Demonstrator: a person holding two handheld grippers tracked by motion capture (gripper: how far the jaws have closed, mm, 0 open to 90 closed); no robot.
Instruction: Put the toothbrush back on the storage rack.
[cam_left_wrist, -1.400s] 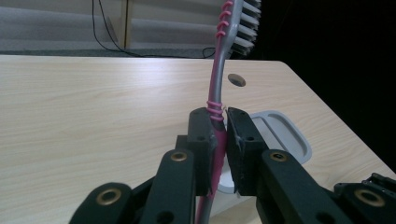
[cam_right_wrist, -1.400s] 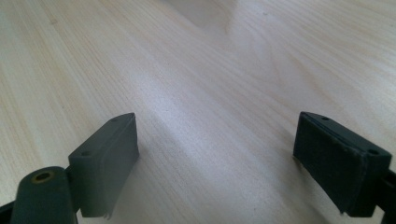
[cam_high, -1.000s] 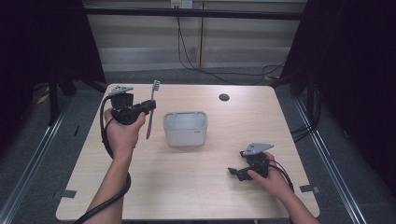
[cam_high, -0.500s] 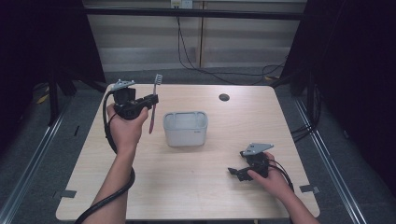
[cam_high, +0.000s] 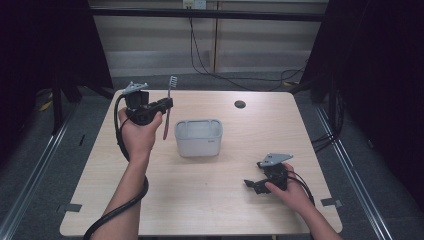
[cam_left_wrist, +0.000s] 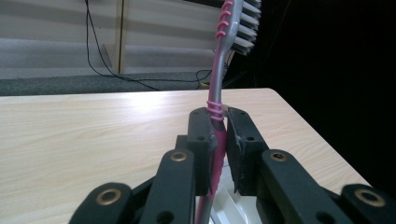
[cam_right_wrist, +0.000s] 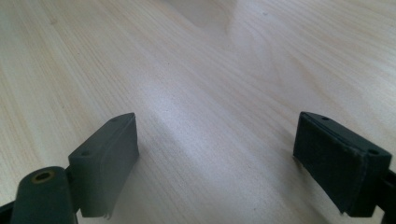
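Beside the left hand-held gripper (cam_high: 167, 104) and its toothbrush (cam_high: 168, 107), a white tub (cam_high: 198, 137).

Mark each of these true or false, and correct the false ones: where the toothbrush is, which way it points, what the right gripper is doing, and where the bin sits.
1. The left gripper is clamped on the toothbrush. True.
2. The toothbrush's bristle end points down. False: the bristles are at the top.
3. The right gripper holds a cup. False: its jaws are spread apart over bare table.
4. The white bin sits on the table between the two grippers. True.
5. The toothbrush lies inside the bin. False: it is held in the air to the bin's left.
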